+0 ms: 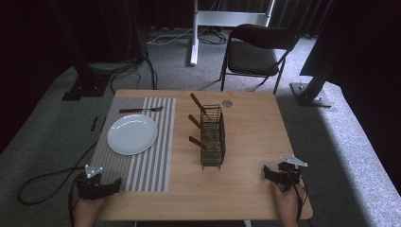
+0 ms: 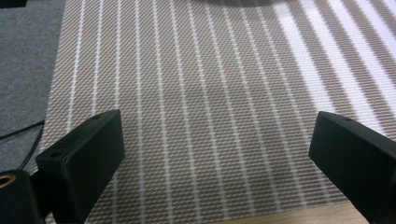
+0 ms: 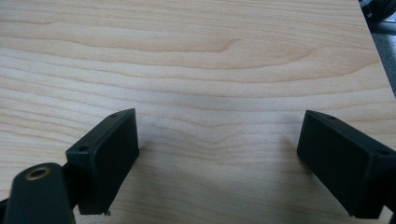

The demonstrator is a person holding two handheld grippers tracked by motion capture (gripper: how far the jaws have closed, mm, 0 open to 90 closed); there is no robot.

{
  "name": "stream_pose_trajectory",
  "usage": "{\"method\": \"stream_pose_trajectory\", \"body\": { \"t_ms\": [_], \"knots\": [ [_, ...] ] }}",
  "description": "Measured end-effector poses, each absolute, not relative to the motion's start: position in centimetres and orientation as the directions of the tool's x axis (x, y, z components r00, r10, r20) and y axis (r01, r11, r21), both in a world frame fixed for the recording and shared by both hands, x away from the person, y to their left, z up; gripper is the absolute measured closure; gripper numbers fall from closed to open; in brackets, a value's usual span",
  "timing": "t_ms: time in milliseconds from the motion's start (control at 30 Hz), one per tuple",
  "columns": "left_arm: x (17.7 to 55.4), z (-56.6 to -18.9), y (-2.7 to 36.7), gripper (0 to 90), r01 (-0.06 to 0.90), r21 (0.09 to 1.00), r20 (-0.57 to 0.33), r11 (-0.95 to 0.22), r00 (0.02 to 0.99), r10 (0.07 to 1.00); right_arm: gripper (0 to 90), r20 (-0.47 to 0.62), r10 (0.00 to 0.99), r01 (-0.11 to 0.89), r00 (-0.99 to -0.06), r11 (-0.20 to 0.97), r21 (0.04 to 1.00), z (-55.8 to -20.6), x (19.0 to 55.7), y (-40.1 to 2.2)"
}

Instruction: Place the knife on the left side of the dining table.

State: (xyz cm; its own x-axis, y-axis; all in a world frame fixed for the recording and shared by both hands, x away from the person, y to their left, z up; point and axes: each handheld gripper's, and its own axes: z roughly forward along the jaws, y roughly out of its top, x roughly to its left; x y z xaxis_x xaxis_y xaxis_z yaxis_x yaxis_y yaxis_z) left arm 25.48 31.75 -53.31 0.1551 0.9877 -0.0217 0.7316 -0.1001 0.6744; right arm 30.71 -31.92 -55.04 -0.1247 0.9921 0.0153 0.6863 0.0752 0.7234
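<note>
A wire cutlery basket (image 1: 213, 137) stands mid-table with three wooden-handled utensils (image 1: 201, 125) leaning out toward the left. A white plate (image 1: 132, 134) lies on a striped placemat (image 1: 151, 165), and a wooden-handled fork (image 1: 140, 110) rests on the mat beyond the plate. My left gripper (image 1: 97, 185) sits at the near left corner, open over the placemat (image 2: 201, 116), nothing between its jaws. My right gripper (image 1: 280, 175) sits near the front right edge, open over bare wood (image 3: 210, 93).
The wooden table (image 1: 255, 137) has a small round metal disc (image 1: 227, 103) near its far edge. A folding chair (image 1: 257, 49) stands beyond the table, with stand bases and cables on the grey carpet around it.
</note>
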Motion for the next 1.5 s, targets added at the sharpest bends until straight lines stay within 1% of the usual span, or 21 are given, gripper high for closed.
{"method": "stream_pose_trajectory", "body": {
  "t_ms": [200, 667, 933, 1133, 1367, 1500],
  "knots": [
    [25.7, -52.7, 30.8, 3.7, 0.723, 0.68, -0.032, -0.12, 0.193, 0.981, 11.8, 0.015, 0.992, 0.686, -0.125, 0.075, 0.723, -55.0, 30.7, -31.9],
    [26.7, -50.6, 28.2, 4.3, 0.69, 0.701, -0.021, -0.182, 0.275, 0.961, 11.8, 0.015, 0.992, 0.686, -0.125, 0.075, 0.724, -55.0, 30.7, -31.9],
    [27.8, -48.5, 26.4, 4.3, 0.649, 0.735, -0.031, -0.199, 0.325, 0.945, 11.8, 0.015, 0.992, 0.686, -0.125, 0.075, 0.724, -55.0, 30.7, -31.9],
    [28.6, -47.4, 25.1, 4.3, 0.629, 0.745, -0.02, -0.224, 0.357, 0.934, 11.9, 0.015, 0.992, 0.686, -0.125, 0.075, 0.723, -55.0, 30.7, -31.9],
    [29.7, -46.1, 23.5, 4.4, 0.602, 0.761, -0.028, -0.242, 0.403, 0.915, 11.9, 0.015, 0.992, 0.686, -0.125, 0.076, 0.724, -55.0, 30.7, -31.9],
    [30.2, -45.2, 22.5, 4.4, 0.581, 0.772, -0.014, -0.257, 0.42, 0.908, 11.9, 0.014, 0.992, 0.685, -0.126, 0.077, 0.724, -55.1, 30.7, -31.9]
  ]
}}
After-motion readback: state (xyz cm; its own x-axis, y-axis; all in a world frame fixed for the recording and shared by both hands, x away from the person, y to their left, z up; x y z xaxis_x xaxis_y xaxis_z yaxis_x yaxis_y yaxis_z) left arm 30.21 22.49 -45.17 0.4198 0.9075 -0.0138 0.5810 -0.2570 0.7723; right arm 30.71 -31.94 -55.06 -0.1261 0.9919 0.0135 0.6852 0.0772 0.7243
